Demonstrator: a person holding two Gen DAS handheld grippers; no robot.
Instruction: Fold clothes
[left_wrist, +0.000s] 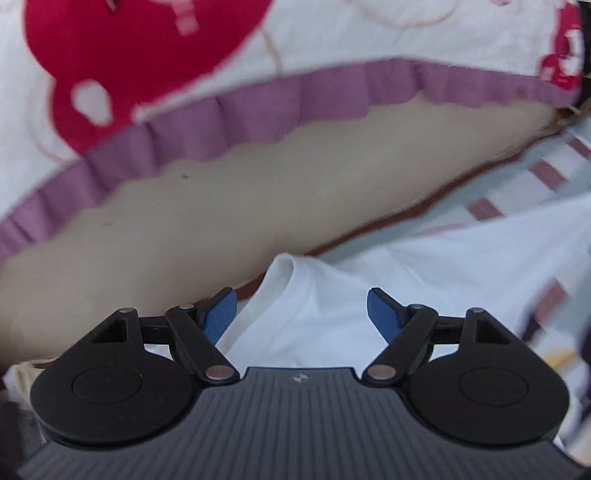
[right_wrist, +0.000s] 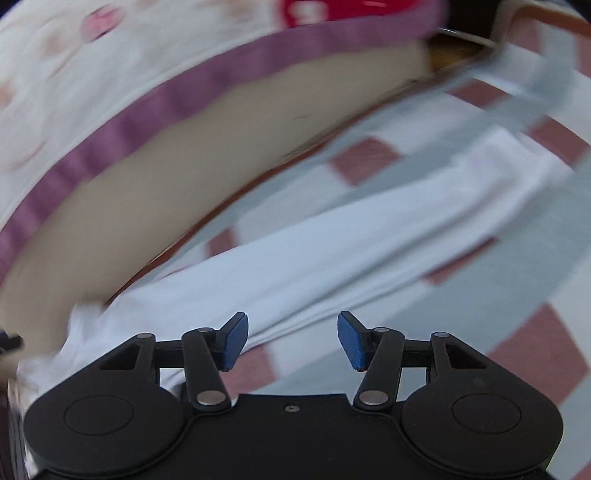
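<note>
We are looking down both sets of tongs at once, and the picture is blurred on both sides. The left tongs (left_wrist: 301, 314) stand wide apart, blue pads (left_wrist: 221, 314) clear of everything, nothing pinched between them. Beneath the gap lies the white garment (left_wrist: 314, 314), a rounded fold of it poking up just beyond the left pad. That garment spreads away to the right over a checked sheet (left_wrist: 546, 173) of pale grey and dusty-red squares.

Over in the right view, the right tongs (right_wrist: 291, 341) are parted too, a little less wide, and they grip nothing; we see cloth and checks through the gap, and the pads (right_wrist: 232, 341) are not pressing on either. The white garment (right_wrist: 332, 251) runs as a long band across the checked sheet (right_wrist: 369, 162), from the lower left by the tongs up toward the upper right.

Beyond the garment, in both views, a plain beige strip (left_wrist: 221, 221) curves across, edged on its near side by a thin reddish-brown line. Past that beige strip comes a ruffled purple trim (left_wrist: 258, 110), and beyond the trim a white cloth printed with a big red shape (left_wrist: 129, 55). In the right view the same purple trim (right_wrist: 184, 92) is streaked by blur, so we cannot make out its ruffles there.
</note>
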